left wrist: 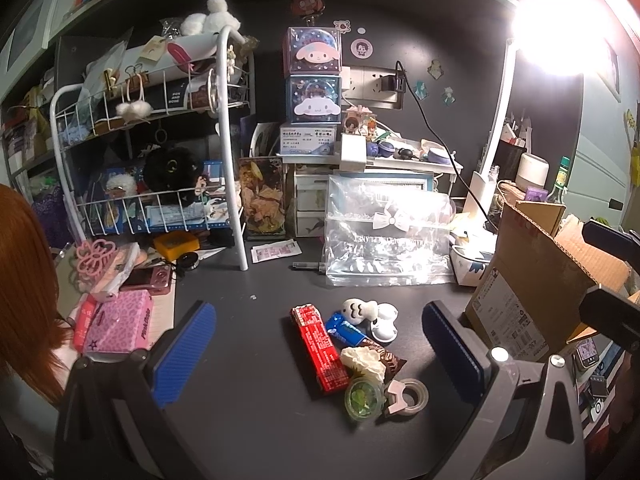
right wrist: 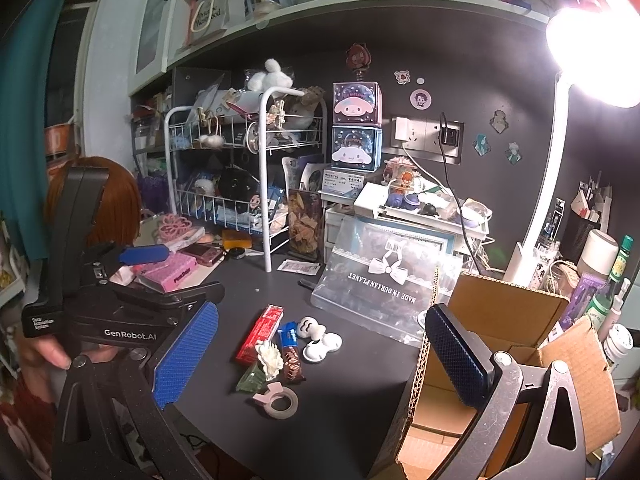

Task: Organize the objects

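Note:
A cluster of small items lies on the dark desk: a red pack (left wrist: 318, 348) (right wrist: 260, 334), a blue snack bar (left wrist: 345, 330) (right wrist: 289, 334), a brown snack bar (left wrist: 384, 356) (right wrist: 293, 364), a white flower clip (left wrist: 362, 362) (right wrist: 269, 358), a green jelly cup (left wrist: 363, 398) (right wrist: 251, 378), a tape roll (left wrist: 408, 396) (right wrist: 280, 400) and a white earbud case (left wrist: 382, 320) (right wrist: 320, 340). My left gripper (left wrist: 320, 350) is open above the cluster. My right gripper (right wrist: 320, 364) is open, with the cluster between its fingers. An open cardboard box (left wrist: 532, 280) (right wrist: 500, 336) stands to the right.
A white wire rack (left wrist: 160, 140) (right wrist: 248, 176) full of toys stands at the back left. A clear plastic bag (left wrist: 384, 232) (right wrist: 384, 276) leans behind the cluster. A pink box (left wrist: 116, 322) (right wrist: 172, 274) lies left. A bright desk lamp (left wrist: 556, 32) (right wrist: 592, 56) shines at right.

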Motion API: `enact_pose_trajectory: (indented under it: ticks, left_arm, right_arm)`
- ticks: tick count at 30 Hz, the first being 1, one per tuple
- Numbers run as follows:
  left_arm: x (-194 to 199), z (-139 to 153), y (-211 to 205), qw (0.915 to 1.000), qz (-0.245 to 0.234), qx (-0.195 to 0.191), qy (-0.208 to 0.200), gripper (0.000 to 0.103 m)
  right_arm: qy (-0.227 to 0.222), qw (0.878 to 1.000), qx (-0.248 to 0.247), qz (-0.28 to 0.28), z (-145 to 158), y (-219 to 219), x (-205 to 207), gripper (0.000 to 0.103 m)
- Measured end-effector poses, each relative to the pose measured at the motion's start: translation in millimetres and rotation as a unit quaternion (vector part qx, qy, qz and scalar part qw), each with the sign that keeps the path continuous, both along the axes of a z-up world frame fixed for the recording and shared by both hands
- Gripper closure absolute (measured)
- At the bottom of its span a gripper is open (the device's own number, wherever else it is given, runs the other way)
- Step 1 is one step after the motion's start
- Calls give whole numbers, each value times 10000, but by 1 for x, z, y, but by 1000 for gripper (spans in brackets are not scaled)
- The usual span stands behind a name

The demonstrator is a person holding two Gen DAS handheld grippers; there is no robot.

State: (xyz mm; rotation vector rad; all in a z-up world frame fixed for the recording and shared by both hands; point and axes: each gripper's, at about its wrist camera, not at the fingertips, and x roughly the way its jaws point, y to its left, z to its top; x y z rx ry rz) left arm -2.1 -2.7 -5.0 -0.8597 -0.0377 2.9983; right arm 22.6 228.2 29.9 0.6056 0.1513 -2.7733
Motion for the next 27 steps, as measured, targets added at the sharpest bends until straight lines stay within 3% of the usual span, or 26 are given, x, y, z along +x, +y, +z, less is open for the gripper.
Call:
enact_pose_trajectory:
  ticks: [27]
  left_arm:
    - [-1,-2,-1,10000,-28,-17,-23,0]
  right_arm:
    - [-23,10000,50,38,-2,-4,-1,0]
